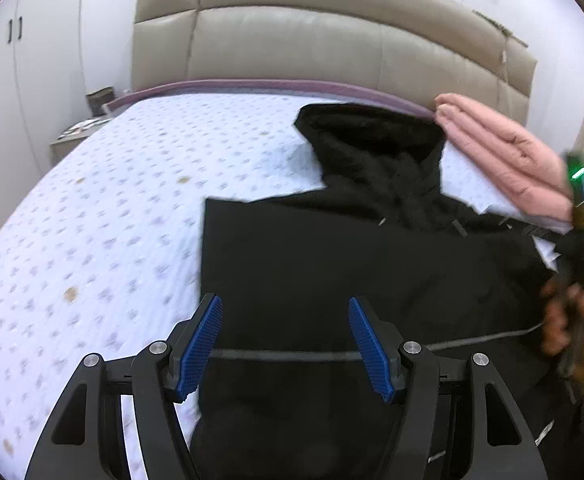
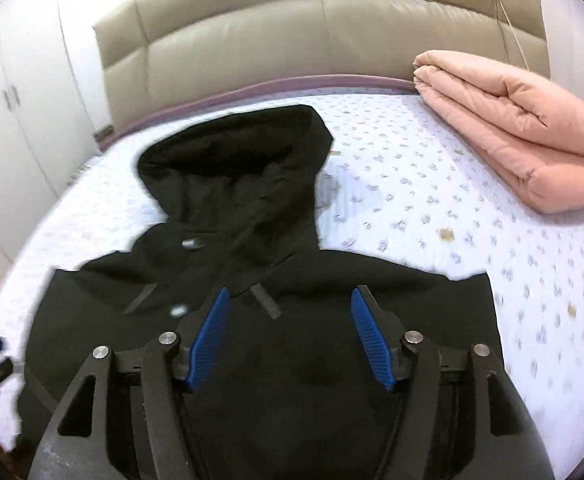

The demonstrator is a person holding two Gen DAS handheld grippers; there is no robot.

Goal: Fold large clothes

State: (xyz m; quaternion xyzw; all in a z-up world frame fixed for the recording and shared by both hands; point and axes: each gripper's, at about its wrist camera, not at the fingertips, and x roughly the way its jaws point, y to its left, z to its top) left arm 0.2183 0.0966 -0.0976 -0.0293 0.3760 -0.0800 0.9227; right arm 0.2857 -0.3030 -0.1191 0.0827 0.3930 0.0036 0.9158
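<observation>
A black hooded jacket point(image 1: 332, 264) lies flat on the bed, hood point(image 2: 235, 152) toward the headboard, its sides folded in to a straight left edge. My left gripper point(image 1: 285, 344) is open above the jacket's lower left part, blue pads point(image 1: 201, 344) apart, holding nothing. My right gripper point(image 2: 289, 336) is open above the jacket's chest, just below the hood and its drawstring ends point(image 2: 265, 300), holding nothing. The right gripper and the hand on it also show blurred at the right edge of the left wrist view point(image 1: 576, 280).
The bed has a white flower-print sheet point(image 1: 91, 208) and a beige padded headboard point(image 1: 312, 40). A folded pink quilt point(image 2: 524, 128) lies at the head end, right of the hood. White wardrobe doors point(image 1: 19, 80) and a bedside table point(image 1: 79, 132) stand at left.
</observation>
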